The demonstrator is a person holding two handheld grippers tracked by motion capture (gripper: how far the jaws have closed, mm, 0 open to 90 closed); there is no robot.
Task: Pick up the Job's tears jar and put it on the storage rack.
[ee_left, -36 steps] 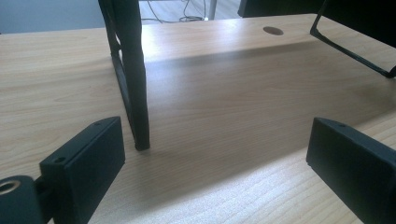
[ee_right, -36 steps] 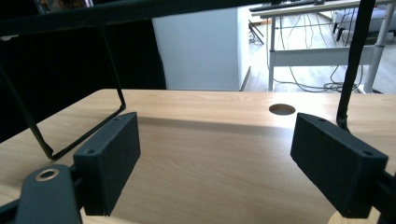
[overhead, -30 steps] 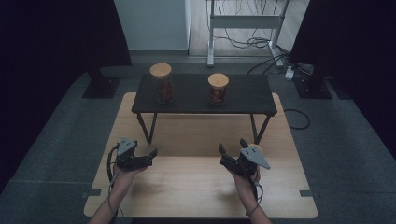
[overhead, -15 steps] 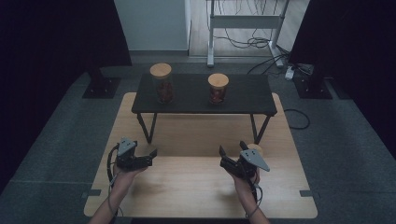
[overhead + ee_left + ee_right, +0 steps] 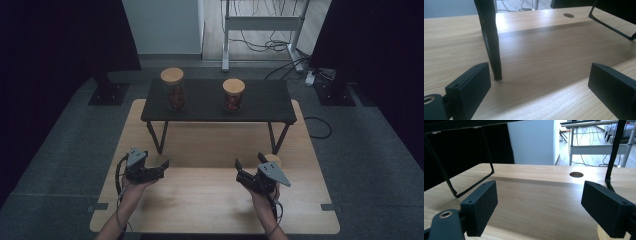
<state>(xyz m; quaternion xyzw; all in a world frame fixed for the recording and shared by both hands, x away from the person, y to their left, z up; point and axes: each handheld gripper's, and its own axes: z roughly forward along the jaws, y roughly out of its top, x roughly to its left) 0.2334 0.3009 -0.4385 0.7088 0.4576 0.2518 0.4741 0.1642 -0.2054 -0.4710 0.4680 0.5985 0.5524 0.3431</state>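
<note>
Both grippers, left (image 5: 161, 167) and right (image 5: 241, 171), are idling spread and empty, barely shifted, while the jars (image 5: 172, 89) are waiting untouched on the stand (image 5: 260, 100).

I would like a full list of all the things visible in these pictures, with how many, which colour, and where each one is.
Jars: two, clear glass with light wooden lids and dark reddish contents, standing apart on the small black table.
Small black table: one, black top and thin black legs, standing on the far half of the wooden table.
Wooden table: one, light wood, with a round hole in its top.
Round wooden disc: one, light wood, on the wooden table beside the right gripper.
Left gripper: one, black, jaws open, over the near left part of the wooden table.
Right gripper: one, black with a grey plate, jaws open, near right.
</note>
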